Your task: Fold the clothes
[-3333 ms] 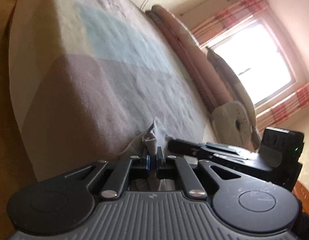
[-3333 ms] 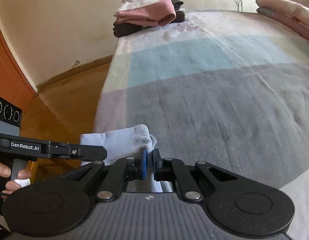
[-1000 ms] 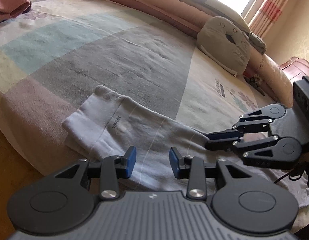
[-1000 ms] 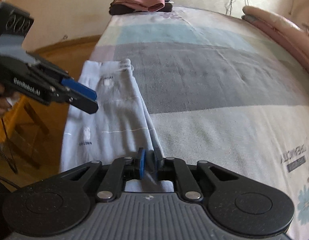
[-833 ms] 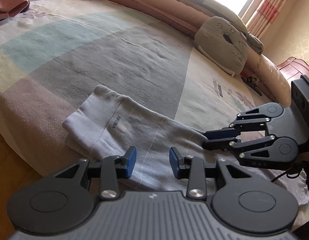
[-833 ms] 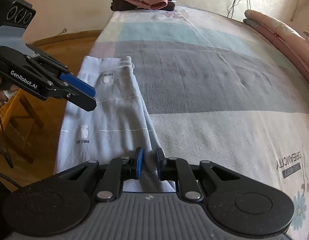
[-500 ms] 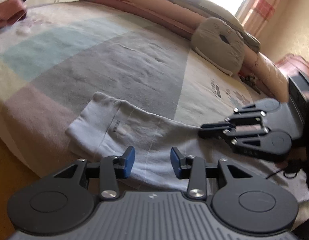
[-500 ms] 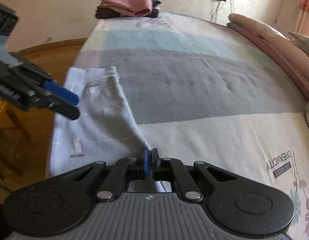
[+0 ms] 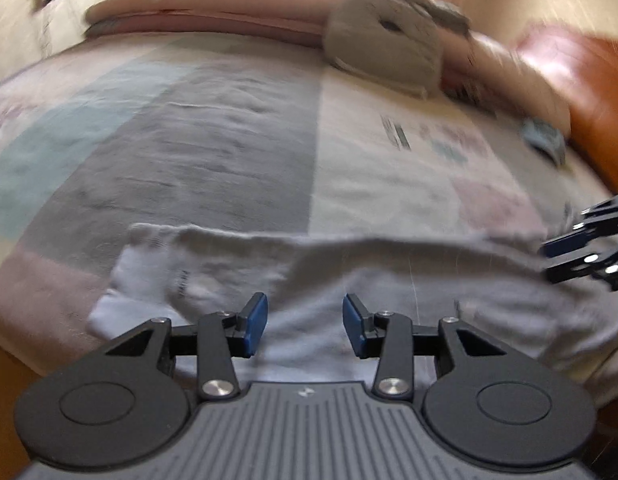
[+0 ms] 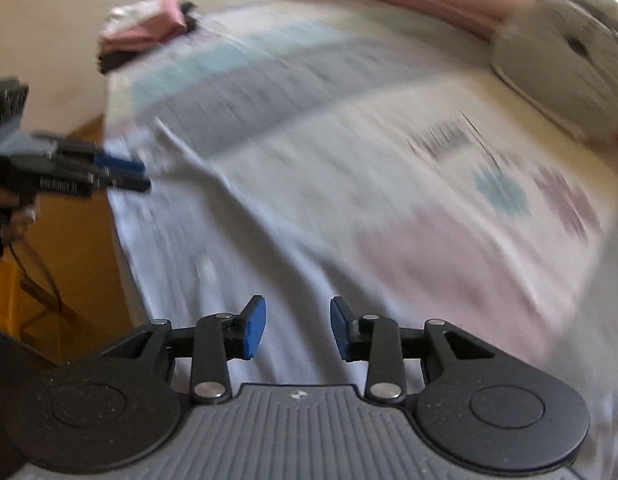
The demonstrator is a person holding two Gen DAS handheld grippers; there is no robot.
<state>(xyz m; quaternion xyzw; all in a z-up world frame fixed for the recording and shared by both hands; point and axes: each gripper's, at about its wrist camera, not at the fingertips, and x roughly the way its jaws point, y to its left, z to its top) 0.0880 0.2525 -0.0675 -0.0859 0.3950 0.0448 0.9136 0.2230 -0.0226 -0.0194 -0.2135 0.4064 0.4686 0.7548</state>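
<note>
The pale blue clothes (image 9: 349, 276) lie flat on the bed (image 9: 229, 152), just in front of both tongs. The left tongs (image 9: 305, 324) are wide open, holding nothing. The right tongs (image 10: 297, 326) are open and empty too.

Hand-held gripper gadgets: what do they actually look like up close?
Each is matte black. The left hand-held gripper has a ribbed grey body, two round black discs, jointed black link arms with silver rivets, and blue pads on the fingertips. The right hand-held gripper looks identical. White lettering runs along the left one's side, too blurred to read.
</note>
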